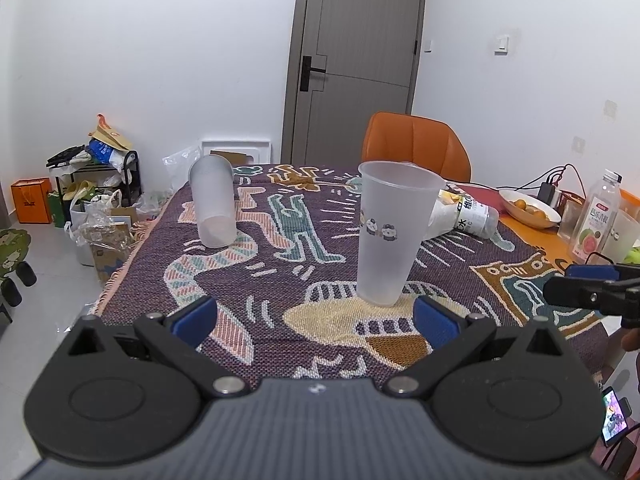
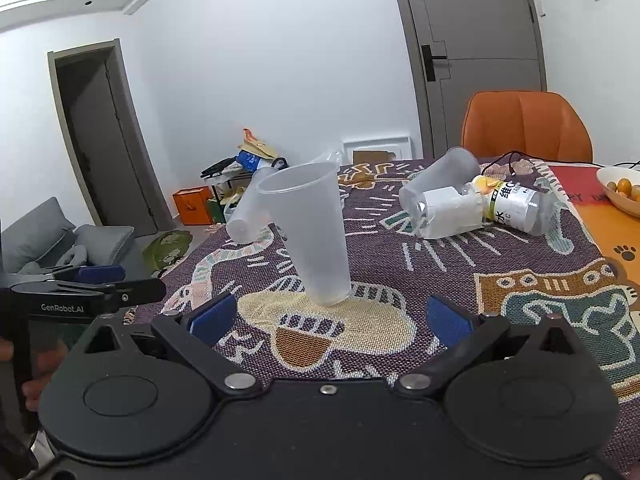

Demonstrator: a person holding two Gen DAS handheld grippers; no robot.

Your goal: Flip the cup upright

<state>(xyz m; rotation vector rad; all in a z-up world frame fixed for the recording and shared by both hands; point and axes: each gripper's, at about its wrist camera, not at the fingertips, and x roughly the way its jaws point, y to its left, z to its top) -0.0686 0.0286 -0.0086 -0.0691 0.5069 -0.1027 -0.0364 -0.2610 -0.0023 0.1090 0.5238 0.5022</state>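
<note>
A frosted plastic cup (image 1: 390,232) with small panda prints stands upright, mouth up, on the patterned cloth (image 1: 280,280); it also shows in the right wrist view (image 2: 310,236). A second frosted cup (image 1: 213,204) lies on its side at the far left of the cloth, also in the right wrist view (image 2: 250,208). A third cup (image 2: 440,180) lies on its side at the back. My left gripper (image 1: 316,320) is open and empty just before the upright cup. My right gripper (image 2: 328,320) is open and empty, also just before that cup.
A clear bottle (image 2: 516,204) and a white carton (image 2: 448,212) lie behind the cup. A bowl of oranges (image 1: 528,206) and a guava drink bottle (image 1: 596,220) stand at the right. An orange chair (image 1: 416,144) is behind the table. Clutter sits on the floor at the left (image 1: 96,208).
</note>
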